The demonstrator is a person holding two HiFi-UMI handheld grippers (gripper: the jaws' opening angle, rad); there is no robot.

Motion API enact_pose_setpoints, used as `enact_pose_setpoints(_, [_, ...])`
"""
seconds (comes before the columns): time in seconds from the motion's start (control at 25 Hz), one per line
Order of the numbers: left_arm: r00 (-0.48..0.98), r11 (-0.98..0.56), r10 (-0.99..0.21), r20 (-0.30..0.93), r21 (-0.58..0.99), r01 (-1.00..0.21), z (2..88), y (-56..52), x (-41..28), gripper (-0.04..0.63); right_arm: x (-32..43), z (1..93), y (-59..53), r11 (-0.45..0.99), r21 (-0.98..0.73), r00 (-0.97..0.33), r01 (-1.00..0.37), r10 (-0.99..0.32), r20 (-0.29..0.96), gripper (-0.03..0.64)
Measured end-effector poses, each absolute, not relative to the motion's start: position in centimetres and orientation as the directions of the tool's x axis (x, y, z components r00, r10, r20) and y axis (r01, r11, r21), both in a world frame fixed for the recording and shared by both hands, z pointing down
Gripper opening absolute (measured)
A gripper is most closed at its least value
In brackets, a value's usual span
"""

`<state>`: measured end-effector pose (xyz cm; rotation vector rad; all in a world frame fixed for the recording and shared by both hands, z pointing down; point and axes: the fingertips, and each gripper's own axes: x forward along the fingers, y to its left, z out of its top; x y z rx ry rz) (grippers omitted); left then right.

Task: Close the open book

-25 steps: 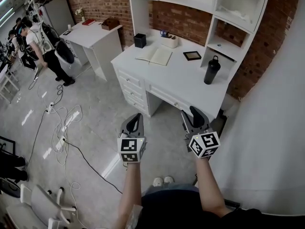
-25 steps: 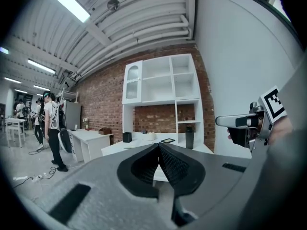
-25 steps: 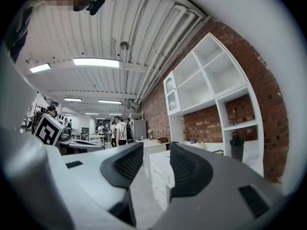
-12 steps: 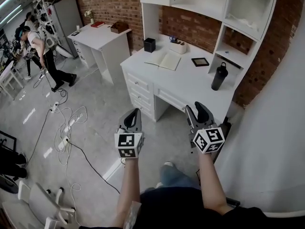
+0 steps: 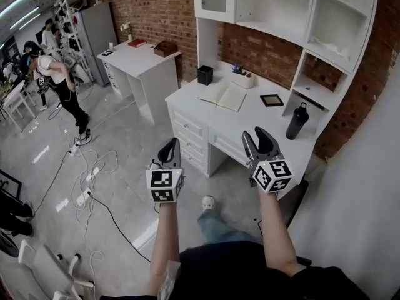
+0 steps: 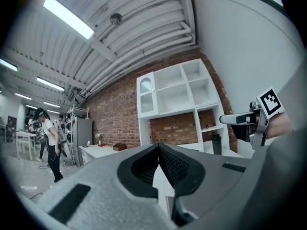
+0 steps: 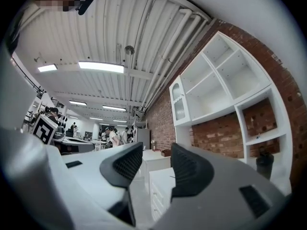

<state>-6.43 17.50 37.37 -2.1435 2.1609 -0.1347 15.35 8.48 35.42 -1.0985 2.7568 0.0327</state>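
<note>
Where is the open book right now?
In the head view, the open book lies on the white desk, toward its left, between the black cup and the small dark frame.

My right gripper [image 7: 157, 150] has its jaws apart, having just been opening, with nothing between them. Through the gap I see a white desk [image 7: 159, 190] with drawers, and to its right white shelves [image 7: 216, 87] against a brick wall [image 7: 163, 114], with a dark bottle [image 7: 263, 163] at the right edge. Far off on the left, people [image 7: 112, 137] stand under strip lights [image 7: 100, 67].
</note>
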Motion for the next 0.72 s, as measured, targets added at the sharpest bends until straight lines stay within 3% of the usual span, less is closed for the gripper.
enact_pose_setpoints(0.28, [-0.051, 0.046, -0.998, 0.036, -0.126, -0.991, 40.2, 8.8, -11.8, 0.009, 10.5, 37.4, -1.8, 0.729, -0.046, -0.718, -0.683, -0.681, -0.144, 0.164])
enact_pose_setpoints(0.72, [-0.06, 0.051, -0.988, 0.141, -0.071, -0.996, 43.3, -9.4, -20.9, 0.009, 1.5, 41.7, -21.7, 0.716, -0.11, -0.719, -0.69, -0.695, -0.008, 0.164])
